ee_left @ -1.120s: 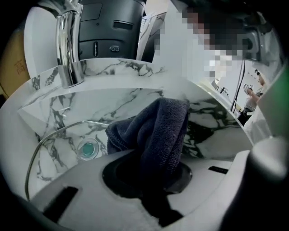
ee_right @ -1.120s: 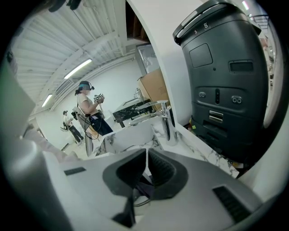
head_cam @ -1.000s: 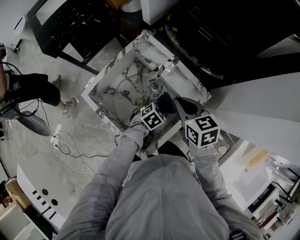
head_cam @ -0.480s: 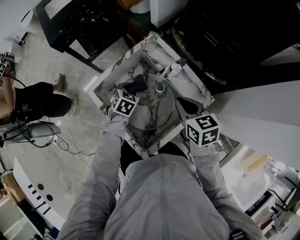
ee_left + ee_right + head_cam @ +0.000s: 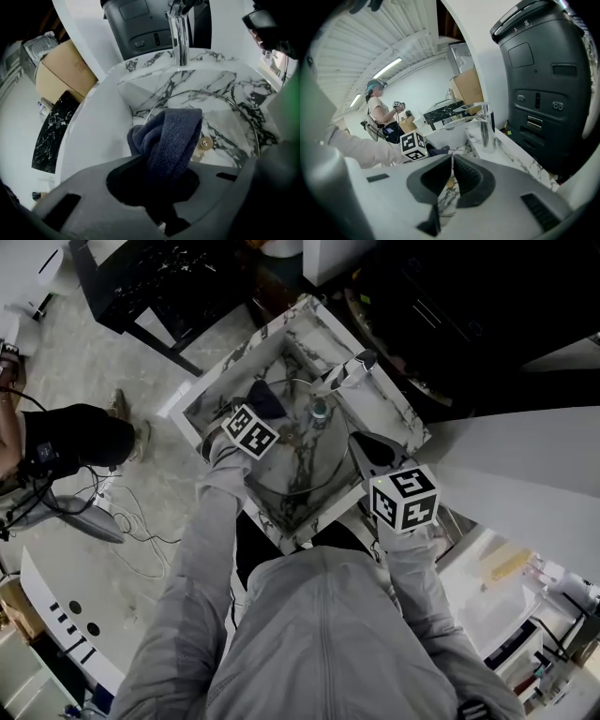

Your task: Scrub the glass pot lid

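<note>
The glass lid [image 5: 302,468] lies tilted in the marble sink [image 5: 200,396] at the middle of the head view, below the tap [image 5: 349,373], probably so that any water and dirt run into the basin. The right claw [image 5: 451,169] is clamped on the lid's thin rim at the lower right. The clear edge passes between its jaws, and this grip likely steadies the lid and props it at an angle that presents its face for wiping. The left claw [image 5: 160,182] is closed on a bunched dark blue cloth [image 5: 171,136] that sticks out past its tips. It sits over the lid's upper left part, near the sink wall. From the left gripper view I cannot tell whether the cloth touches the glass. With one claw bracing and the other carrying the cloth, scrubbing looks to be under way.
</note>
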### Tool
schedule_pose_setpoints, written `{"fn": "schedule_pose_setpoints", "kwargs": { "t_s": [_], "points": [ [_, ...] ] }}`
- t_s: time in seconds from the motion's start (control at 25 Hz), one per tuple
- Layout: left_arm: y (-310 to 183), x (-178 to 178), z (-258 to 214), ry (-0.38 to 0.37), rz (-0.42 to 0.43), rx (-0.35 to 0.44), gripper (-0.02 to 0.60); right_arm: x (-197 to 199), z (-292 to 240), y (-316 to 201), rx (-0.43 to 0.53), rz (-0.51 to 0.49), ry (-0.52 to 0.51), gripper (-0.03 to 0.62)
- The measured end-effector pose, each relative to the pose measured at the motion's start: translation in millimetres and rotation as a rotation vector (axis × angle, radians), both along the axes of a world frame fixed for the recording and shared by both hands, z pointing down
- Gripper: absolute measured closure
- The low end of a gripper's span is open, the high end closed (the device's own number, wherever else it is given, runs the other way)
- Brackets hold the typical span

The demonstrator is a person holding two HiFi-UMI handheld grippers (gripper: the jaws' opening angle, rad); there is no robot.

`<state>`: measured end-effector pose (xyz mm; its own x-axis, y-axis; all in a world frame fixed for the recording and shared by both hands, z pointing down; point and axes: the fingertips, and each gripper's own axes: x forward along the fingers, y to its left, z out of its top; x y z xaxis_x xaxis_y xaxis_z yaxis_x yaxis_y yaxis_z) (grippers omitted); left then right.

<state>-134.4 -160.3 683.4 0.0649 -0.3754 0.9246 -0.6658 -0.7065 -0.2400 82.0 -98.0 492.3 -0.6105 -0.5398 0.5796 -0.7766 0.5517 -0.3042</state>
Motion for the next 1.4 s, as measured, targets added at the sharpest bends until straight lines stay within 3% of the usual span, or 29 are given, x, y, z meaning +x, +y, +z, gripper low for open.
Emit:
{"fn": "schedule_pose_setpoints", "kwargs": {
  "t_s": [0.12,0.32,0.64,0.88,1.2,1.4],
  "points": [
    [7.5,7.5,15.3,-0.016,0.025,-0.058,0.514,2.6,1.4,0.8,-0.003,0.010,0.001,0.559],
    [18.0,30.3,27.8,0.022,0.035,-0.101,0.514,13.5,5.2,2.3,-0.013,0.030,0.008,0.559],
    [42.2,74.0,35.7,0.166,0.039,-0.173,0.514,25.0,8.4,2.3,-0.020,0.054,0.003,0.559],
    [67.1,108.9,40.6,0.175,0.145,-0.219,0.514,24.2,11.9,3.6,-0.032,0.051,-0.005,0.559],
    [82.0,128.7,43.8,0.107,0.272,-0.224,0.514,21.3,15.2,2.2,-0.042,0.043,-0.007,0.559],
    [93.0,145.7,44.4,0.165,0.256,-0.263,0.514,22.9,15.5,0.3,-0.043,0.045,-0.009,0.559]
  ]
}}
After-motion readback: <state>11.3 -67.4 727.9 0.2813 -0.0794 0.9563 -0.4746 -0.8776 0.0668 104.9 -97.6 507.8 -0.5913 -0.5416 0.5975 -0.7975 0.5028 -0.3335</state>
